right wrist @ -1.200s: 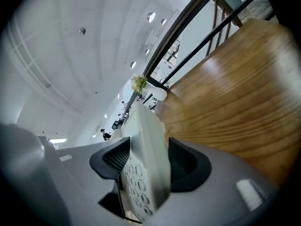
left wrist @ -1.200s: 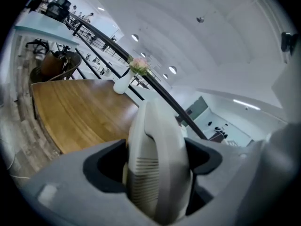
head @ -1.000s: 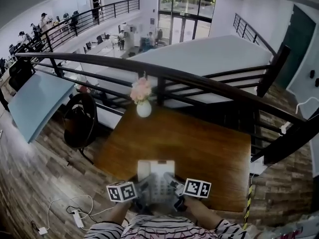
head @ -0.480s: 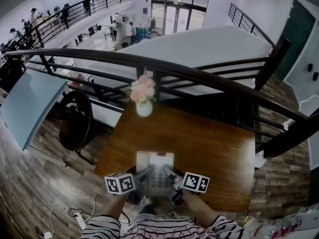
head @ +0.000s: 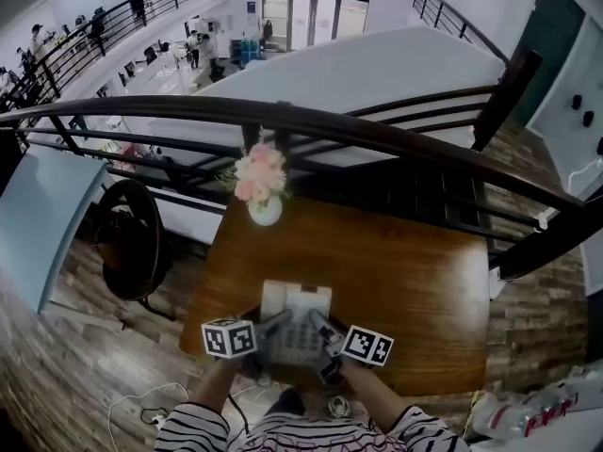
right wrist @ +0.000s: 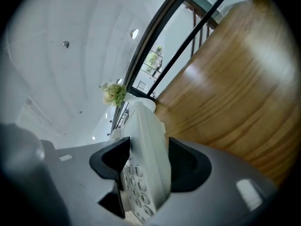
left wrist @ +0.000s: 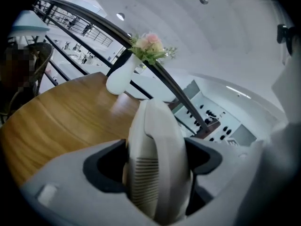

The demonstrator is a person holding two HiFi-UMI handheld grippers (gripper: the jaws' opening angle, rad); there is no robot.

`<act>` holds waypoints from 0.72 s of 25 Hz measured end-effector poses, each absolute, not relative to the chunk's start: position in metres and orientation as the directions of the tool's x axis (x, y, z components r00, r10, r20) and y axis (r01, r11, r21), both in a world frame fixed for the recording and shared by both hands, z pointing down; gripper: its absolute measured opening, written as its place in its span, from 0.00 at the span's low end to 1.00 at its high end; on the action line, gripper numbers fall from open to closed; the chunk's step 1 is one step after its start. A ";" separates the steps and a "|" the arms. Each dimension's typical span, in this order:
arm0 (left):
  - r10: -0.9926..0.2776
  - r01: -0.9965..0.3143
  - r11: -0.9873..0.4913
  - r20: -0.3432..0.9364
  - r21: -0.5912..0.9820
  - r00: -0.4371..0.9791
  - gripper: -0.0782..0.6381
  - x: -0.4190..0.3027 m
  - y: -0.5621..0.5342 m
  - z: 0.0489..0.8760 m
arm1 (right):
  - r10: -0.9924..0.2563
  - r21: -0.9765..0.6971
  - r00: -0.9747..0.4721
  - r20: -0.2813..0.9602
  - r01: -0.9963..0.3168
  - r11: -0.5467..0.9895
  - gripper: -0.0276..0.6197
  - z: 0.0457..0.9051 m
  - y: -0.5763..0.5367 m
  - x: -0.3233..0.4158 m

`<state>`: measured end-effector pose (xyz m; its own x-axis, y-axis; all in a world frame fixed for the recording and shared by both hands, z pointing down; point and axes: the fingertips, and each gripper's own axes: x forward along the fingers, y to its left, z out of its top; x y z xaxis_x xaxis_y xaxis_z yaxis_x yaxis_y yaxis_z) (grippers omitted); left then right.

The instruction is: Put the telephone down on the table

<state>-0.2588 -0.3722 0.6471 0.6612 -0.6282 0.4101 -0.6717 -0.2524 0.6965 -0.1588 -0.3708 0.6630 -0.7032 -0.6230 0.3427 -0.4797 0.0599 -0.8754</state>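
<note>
Left grey gripper (head: 274,329) and right grey gripper (head: 319,331) are both clamping a white push-button telephone (head: 298,314) at the near edge of a brown wooden table (head: 405,281).

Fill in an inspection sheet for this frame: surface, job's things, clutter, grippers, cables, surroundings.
Surface: glossy wooden table.
Job's things: telephone over the table's near edge; contact with the table cannot be told.
Clutter: vase of pink flowers at the far edge.
Grippers: left gripper shut on the telephone's handset side; right gripper shut on its keypad side.
Cables: white cable on the floor.
Surroundings: dark railing beyond the table; chair at its left.
</note>
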 end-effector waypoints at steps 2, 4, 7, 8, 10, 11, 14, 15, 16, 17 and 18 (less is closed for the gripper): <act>-0.613 -0.664 -0.267 0.409 0.698 0.676 0.64 -0.260 -0.387 0.654 | -0.639 -0.873 -0.687 0.346 -0.485 0.049 0.44 0.670 -0.383 -0.160; -0.597 -0.656 -0.282 0.407 0.700 0.691 0.64 -0.261 -0.402 0.660 | -0.656 -0.871 -0.671 0.346 -0.489 0.040 0.44 0.676 -0.396 -0.161; -0.573 -0.651 -0.300 0.414 0.697 0.707 0.64 -0.261 -0.423 0.672 | -0.677 -0.873 -0.650 0.347 -0.487 0.021 0.44 0.688 -0.414 -0.162; -0.566 -0.649 -0.305 0.416 0.697 0.712 0.64 -0.260 -0.429 0.676 | -0.682 -0.873 -0.643 0.349 -0.488 0.014 0.44 0.692 -0.419 -0.161; -0.554 -0.645 -0.312 0.418 0.698 0.720 0.64 -0.258 -0.442 0.683 | -0.691 -0.871 -0.631 0.354 -0.491 0.003 0.44 0.700 -0.430 -0.158; -0.548 -0.643 -0.315 0.419 0.699 0.724 0.64 -0.258 -0.448 0.687 | -0.693 -0.870 -0.626 0.356 -0.493 -0.002 0.44 0.703 -0.436 -0.158; -0.539 -0.640 -0.319 0.421 0.699 0.729 0.64 -0.257 -0.462 0.697 | -0.700 -0.866 -0.615 0.364 -0.500 -0.010 0.44 0.713 -0.448 -0.157; -0.538 -0.638 -0.321 0.420 0.700 0.731 0.64 -0.256 -0.466 0.699 | -0.702 -0.863 -0.611 0.366 -0.504 -0.011 0.44 0.715 -0.452 -0.157; -0.536 -0.636 -0.323 0.419 0.701 0.733 0.64 -0.256 -0.470 0.702 | -0.705 -0.861 -0.606 0.368 -0.508 -0.012 0.44 0.718 -0.456 -0.156; -0.533 -0.634 -0.326 0.417 0.702 0.736 0.64 -0.255 -0.474 0.705 | -0.707 -0.859 -0.602 0.370 -0.511 -0.014 0.44 0.720 -0.459 -0.156; -0.531 -0.632 -0.328 0.417 0.702 0.738 0.64 -0.255 -0.477 0.707 | -0.710 -0.857 -0.598 0.372 -0.514 -0.015 0.44 0.722 -0.462 -0.156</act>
<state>-0.2551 -0.4772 0.7072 0.7381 -0.5306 0.4167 -0.6320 -0.3276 0.7024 -0.1560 -0.4619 0.7222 -0.5984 -0.7097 0.3718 -0.5144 -0.0154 -0.8574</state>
